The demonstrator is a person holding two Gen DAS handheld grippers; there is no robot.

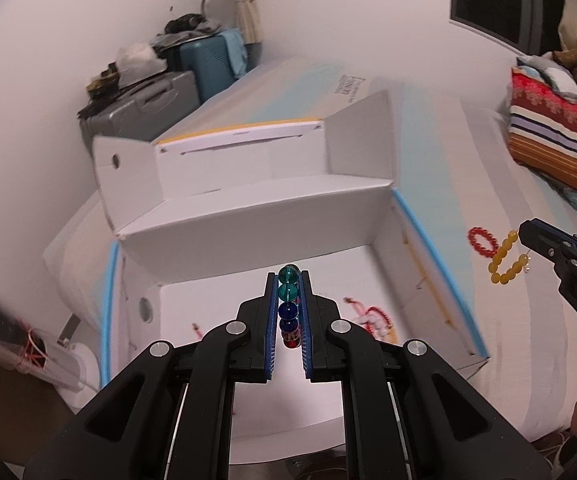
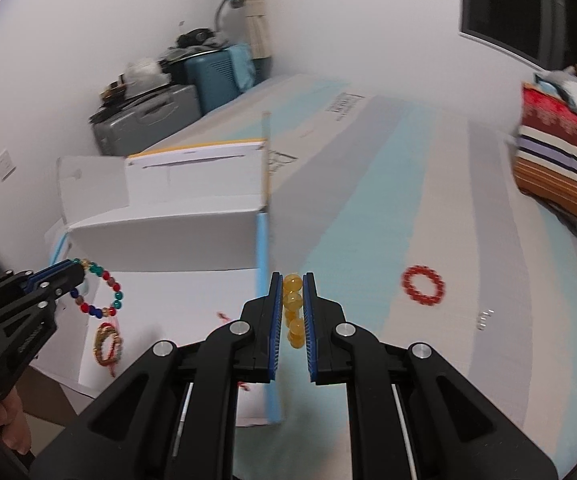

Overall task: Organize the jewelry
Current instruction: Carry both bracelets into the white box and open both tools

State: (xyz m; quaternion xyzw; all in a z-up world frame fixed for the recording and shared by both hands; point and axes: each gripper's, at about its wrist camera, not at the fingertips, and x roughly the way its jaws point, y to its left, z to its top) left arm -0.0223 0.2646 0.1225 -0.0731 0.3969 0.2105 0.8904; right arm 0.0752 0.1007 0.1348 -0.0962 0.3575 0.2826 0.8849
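My left gripper (image 1: 288, 280) is shut on a multicoloured bead bracelet (image 1: 289, 292) and holds it over the open white box (image 1: 248, 224). From the right wrist view the same left gripper (image 2: 78, 270) shows the bracelet (image 2: 100, 292) hanging as a loop above the box floor. My right gripper (image 2: 292, 280) is shut on a yellow bead bracelet (image 2: 293, 304), just right of the box's blue edge. In the left wrist view that right gripper (image 1: 522, 234) dangles the yellow bracelet (image 1: 504, 260). A red bead bracelet (image 2: 423, 285) lies flat on the striped sheet.
A red and gold bracelet (image 2: 107, 343) lies inside the box, seen also as red jewellery (image 1: 374, 320). The box's lid flap (image 1: 360, 136) stands up behind. A small metal piece (image 2: 485, 319) rests on the sheet. Folded striped bedding (image 2: 560, 160) sits far right; suitcases (image 1: 160, 104) stand by the wall.
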